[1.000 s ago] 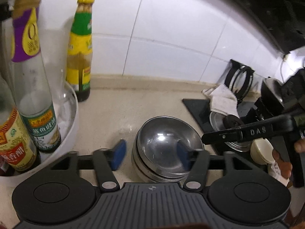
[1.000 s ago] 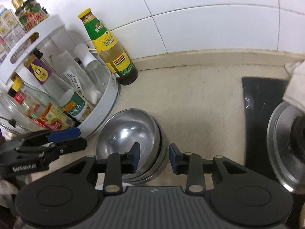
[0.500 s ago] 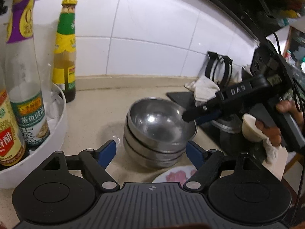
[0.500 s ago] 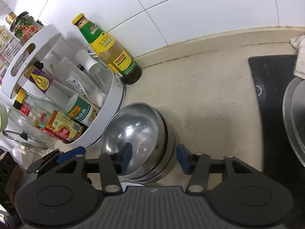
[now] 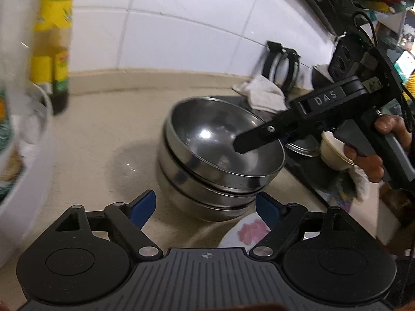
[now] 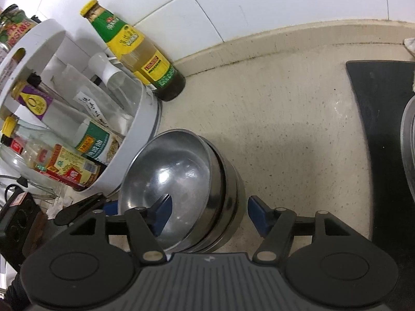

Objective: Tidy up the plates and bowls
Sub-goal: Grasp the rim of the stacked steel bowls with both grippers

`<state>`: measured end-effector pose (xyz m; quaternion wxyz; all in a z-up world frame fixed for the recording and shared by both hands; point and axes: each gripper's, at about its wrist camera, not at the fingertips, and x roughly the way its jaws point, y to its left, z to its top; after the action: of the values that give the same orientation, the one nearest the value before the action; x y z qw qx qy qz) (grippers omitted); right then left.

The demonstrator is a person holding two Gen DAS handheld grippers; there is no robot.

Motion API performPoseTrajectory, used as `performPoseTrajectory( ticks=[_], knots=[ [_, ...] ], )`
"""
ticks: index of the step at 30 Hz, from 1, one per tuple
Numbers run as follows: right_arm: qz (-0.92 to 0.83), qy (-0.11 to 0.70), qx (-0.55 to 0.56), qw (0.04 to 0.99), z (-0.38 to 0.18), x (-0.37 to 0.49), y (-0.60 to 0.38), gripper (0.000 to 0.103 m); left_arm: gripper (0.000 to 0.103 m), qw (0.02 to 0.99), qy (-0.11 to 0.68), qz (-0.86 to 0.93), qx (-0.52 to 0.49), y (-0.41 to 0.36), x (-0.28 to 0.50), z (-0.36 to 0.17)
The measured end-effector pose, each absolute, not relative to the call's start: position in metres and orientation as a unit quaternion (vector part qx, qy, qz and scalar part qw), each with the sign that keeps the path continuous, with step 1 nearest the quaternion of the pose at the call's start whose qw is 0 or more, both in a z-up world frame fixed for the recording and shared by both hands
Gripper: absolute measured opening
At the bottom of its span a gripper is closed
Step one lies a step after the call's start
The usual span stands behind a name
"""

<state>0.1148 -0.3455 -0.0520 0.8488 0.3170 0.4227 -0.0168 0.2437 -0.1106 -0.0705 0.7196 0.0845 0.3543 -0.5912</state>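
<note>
A stack of steel bowls (image 5: 220,155) stands on the beige counter, on a white plate with pink flowers (image 5: 246,233). My left gripper (image 5: 206,207) is low at the stack's near side. Its jaws are opening, and a blue pad stands on either side of the bottom bowl without pressing on it. My right gripper (image 6: 210,216) is opening too. Its left finger (image 6: 162,212) hangs inside the top bowl (image 6: 171,178) and its right finger is outside the stack, so the bowl walls lie between them, untouched. A hand (image 5: 363,160) holds that gripper.
A white round rack of bottles (image 6: 140,129) stands close on the stack's left, with a green-and-yellow bottle (image 6: 137,51) by the tiled wall. The black stove top (image 6: 376,129) with a steel lid lies to the right, and a white cloth (image 5: 262,96) and a small cream bowl (image 5: 334,150) lie near it.
Both grippers have sunk toward the stack and their jaws have spread. The left now flanks the bottom bowl. The right's left finger has dropped into the top bowl.
</note>
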Motion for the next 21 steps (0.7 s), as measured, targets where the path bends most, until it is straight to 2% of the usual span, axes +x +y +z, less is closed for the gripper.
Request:
performPoseTrajectory(
  ticks=[4,12,21],
  knots=[
    [-0.027,0.423,0.332,0.842,-0.057,0.118,-0.353,0.062,0.094,0.710,0.349,-0.603,0.099,-0.125,0.244,-0.076],
    [-0.051,0.422,0.353,0.833,-0.067,0.125,-0.373,0.062,0.094,0.707,0.328,-0.614,0.122,-0.155,0.242,-0.072],
    [-0.058,0.424,0.370,0.824,-0.075,0.138,-0.385,0.062,0.103,0.685,0.298,-0.645,0.161,-0.175,0.251,-0.078]
  ],
)
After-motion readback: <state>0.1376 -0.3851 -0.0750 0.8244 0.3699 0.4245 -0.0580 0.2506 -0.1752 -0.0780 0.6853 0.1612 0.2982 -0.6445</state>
